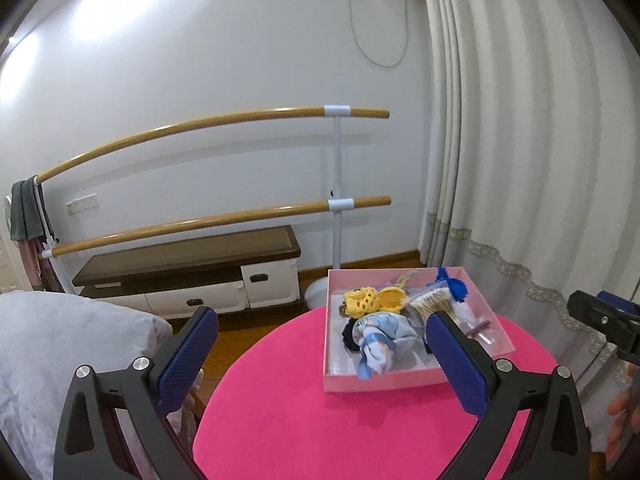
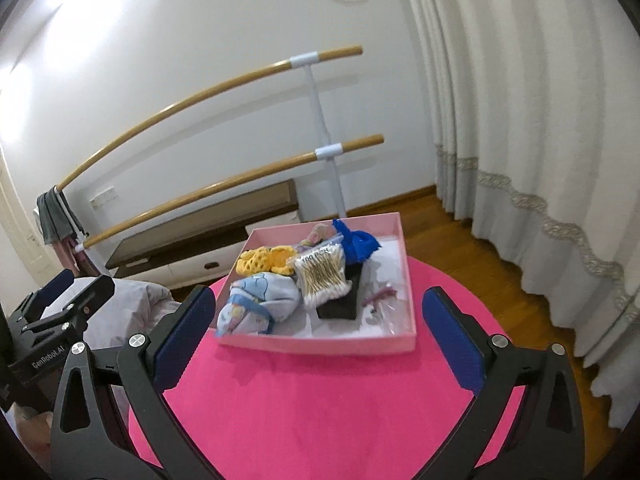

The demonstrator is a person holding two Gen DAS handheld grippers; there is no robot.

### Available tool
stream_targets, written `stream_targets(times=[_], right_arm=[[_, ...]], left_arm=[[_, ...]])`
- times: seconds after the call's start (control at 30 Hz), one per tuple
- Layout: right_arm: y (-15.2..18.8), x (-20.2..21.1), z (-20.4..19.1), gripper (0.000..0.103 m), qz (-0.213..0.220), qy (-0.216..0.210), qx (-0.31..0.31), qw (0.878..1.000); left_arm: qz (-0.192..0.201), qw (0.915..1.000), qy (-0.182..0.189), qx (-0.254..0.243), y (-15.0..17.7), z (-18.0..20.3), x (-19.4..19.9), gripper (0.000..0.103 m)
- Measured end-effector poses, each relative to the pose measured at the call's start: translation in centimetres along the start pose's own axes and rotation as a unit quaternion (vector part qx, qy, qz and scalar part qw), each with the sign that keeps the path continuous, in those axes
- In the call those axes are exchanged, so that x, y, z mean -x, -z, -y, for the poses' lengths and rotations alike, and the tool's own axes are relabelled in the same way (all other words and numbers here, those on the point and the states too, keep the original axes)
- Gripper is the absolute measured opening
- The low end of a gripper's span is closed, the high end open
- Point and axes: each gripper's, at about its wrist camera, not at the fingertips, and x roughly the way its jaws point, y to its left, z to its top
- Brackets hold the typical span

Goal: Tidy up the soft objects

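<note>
Both the left claw (image 1: 320, 356) and right claw (image 2: 320, 328) hover wide apart, empty, before the pink box (image 2: 320, 347) of soft objects on the pink surface (image 2: 320, 420).

The round table (image 2: 320, 400) wears matt, felt-like pink cloth. On it, the pink box (image 2: 320, 346) looks like smooth card, holding yellow crochet (image 2: 260, 262) and printed blue fabric (image 2: 260, 304). At upper left, the rails (image 1: 180, 128) are glossy wood.

Home bedroom: bed (image 1: 60, 340), floor-length curtains (image 1: 520, 160), low drawer cabinet (image 1: 192, 276), wood floor (image 2: 460, 232), freestanding ballet barre (image 1: 224, 120).
</note>
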Motion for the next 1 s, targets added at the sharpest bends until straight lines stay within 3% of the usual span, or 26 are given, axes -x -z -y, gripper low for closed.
stream_targets(times=[0.2, 0.43, 0.67, 1.0], right_arm=[[2.4, 5.7, -0.9, 0.103, 0.030, 0.036, 0.012, 0.999], [4.9, 9.2, -2.5, 0.103, 0.042, 0.059, 0.035, 0.997], [7.0, 10.8, -4.4, 0.103, 0.041, 0.052, 0.060, 0.996], [7.9, 11.5, -5.1, 0.103, 0.041, 0.055, 0.068, 0.995]], left_arm=[[0.003, 0.9999, 0.001, 0.011, 2.5, -0.7, 5.2, 0.103], [-0.009, 0.9998, -0.008, 0.016, 4.5, 0.1, 10.8, 0.103], [-0.026, 0.9993, -0.005, 0.025, 5.7, 0.2, 15.6, 0.103], [-0.023, 0.9993, -0.026, 0.015, 5.9, -0.7, 18.7, 0.103]])
